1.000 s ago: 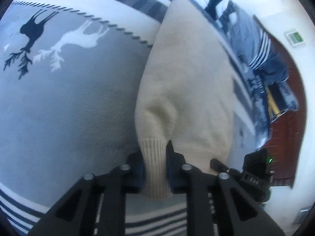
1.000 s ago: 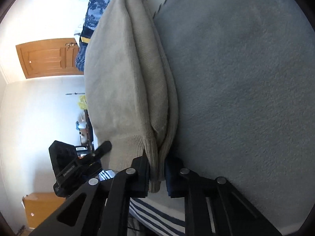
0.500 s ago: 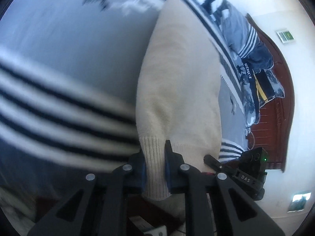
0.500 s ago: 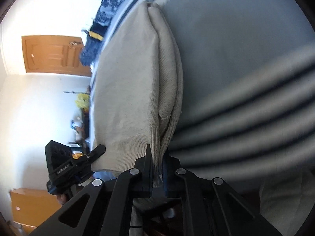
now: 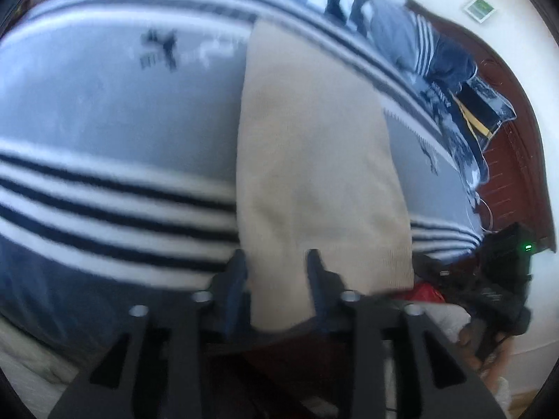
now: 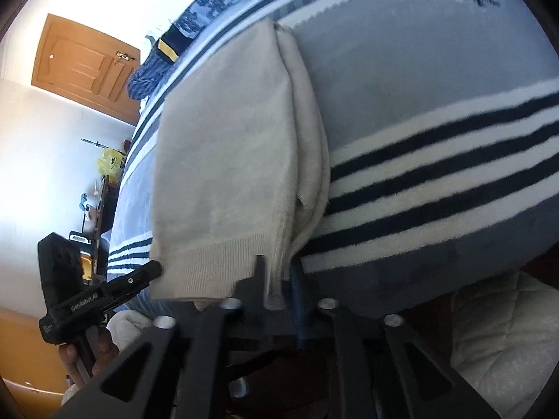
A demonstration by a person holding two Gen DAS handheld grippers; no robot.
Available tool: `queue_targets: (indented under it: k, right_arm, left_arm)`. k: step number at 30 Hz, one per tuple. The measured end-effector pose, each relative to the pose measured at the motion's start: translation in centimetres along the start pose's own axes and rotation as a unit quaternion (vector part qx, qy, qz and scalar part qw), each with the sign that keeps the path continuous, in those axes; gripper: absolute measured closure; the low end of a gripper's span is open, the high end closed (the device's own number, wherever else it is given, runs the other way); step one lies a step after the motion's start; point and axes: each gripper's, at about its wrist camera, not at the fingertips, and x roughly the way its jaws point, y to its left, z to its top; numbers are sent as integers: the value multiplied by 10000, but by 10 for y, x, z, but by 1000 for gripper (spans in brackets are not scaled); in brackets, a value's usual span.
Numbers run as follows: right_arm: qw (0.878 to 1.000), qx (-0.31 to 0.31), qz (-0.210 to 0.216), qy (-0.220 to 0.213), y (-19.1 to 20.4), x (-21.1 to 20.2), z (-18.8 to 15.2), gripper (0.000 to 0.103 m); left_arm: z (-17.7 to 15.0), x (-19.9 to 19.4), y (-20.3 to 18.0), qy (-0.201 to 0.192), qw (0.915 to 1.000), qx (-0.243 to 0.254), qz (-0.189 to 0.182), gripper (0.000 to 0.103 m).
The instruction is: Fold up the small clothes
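Note:
A cream knitted sweater (image 5: 314,160) lies folded lengthwise on a grey blanket with navy and white stripes (image 5: 104,111). Its ribbed hem hangs over the near edge of the bed. My left gripper (image 5: 277,262) has its fingers apart, one on each side of the hem, which lies loose between them. In the right wrist view the sweater (image 6: 227,160) shows stacked folded layers along its right side. My right gripper (image 6: 277,269) is shut on the hem's right corner. The left gripper (image 6: 94,296) also shows there at the hem's left corner.
A heap of blue and striped clothes (image 5: 436,45) lies at the far side of the bed by a dark red headboard (image 5: 513,174). A wooden door (image 6: 87,66) and cluttered shelves stand beyond. A pale quilted cover (image 6: 499,349) lies below the bed edge.
Both grippers have drawn the sweater toward the near bed edge, so its hem now overhangs the striped border. The left gripper's fingers have spread apart and released the hem.

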Motion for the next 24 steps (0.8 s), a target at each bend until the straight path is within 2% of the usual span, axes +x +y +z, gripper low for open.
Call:
queue_targets:
  k: [1, 2, 3, 6, 10, 17, 19, 22, 23, 24]
  right_arm:
    - [9998, -70, 90, -132, 8, -5, 7, 56]
    - [9995, -135, 157, -225, 16, -8, 14, 49]
    - [9992, -192, 187, -298, 22, -11, 23, 46]
    - [9983, -309, 298, -391, 30, -14, 61, 45]
    - [9974, -262, 456, -490, 22, -3, 122, 45]
    - [9953, -216, 631, -701, 20, 36, 215, 46]
    - [9952, -185, 674, -688, 18, 51, 231, 48]
    - [9946, -261, 848, -542, 13, 76, 242, 52]
    - [9954, -247, 822, -435, 10, 84, 244, 60]
    - [9961, -195, 812, -294, 7, 94, 246, 75]
  left_arm:
    - [7, -6, -1, -152, 9999, 12, 7, 49]
    - [17, -10, -2, -278, 9996, 5, 11, 45]
    - [27, -13, -1, -371, 9993, -14, 47, 45]
    - [65, -7, -2, -391, 9992, -79, 5, 45]
    - [118, 13, 4, -403, 9990, -215, -1, 45]
    - [181, 61, 18, -265, 9986, -461, 39, 45]
    - [193, 74, 22, -231, 9983, -528, 110, 45]
    - [203, 93, 31, -118, 9964, -834, -74, 46]
    - [205, 97, 33, -115, 9957, -905, -130, 46]
    - [207, 102, 34, -104, 9950, -975, -201, 47]
